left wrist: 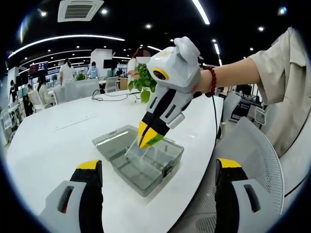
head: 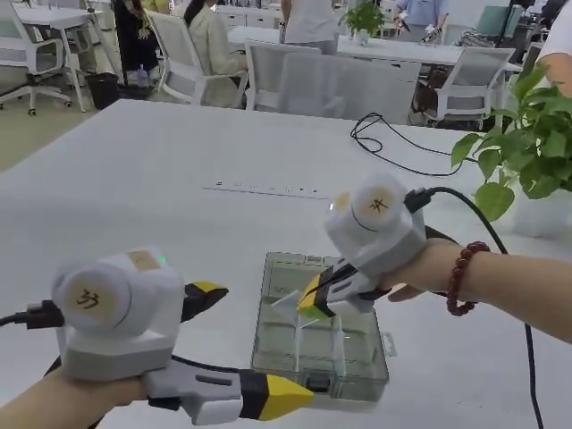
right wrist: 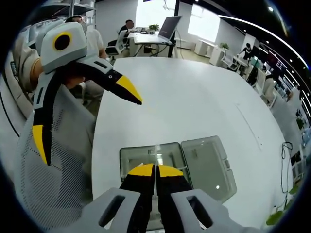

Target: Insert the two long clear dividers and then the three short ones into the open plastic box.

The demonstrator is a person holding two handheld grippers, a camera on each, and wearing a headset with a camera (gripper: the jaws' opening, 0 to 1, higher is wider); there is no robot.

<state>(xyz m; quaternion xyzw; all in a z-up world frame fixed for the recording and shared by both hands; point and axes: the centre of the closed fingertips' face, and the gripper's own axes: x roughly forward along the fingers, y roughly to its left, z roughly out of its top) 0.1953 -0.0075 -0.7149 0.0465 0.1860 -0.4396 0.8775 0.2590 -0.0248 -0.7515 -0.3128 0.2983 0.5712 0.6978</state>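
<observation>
Plastic box (head: pixel 322 382): lies open close to the desk's front edge. Right gripper (head: pixel 311 304): hovers over the box, pinched tight on a tilted clear divider (head: pixel 286 302); long or short, cannot tell. Left gripper (head: pixel 257 342): spread wide and empty, just beside the box. Probably mid-insertion; next calls for squaring the divider and pressing it down into its slots.

A: Where's room?
B: Bare table (head: pixel 179 152) left of and beyond the box (head: pixel 357 380). Over it hangs the right gripper (head: pixel 310 304), pinching a clear divider (head: pixel 288 299) — plant (head: pixel 523 152) and cable (head: pixel 357 136) crowd the right.
</observation>
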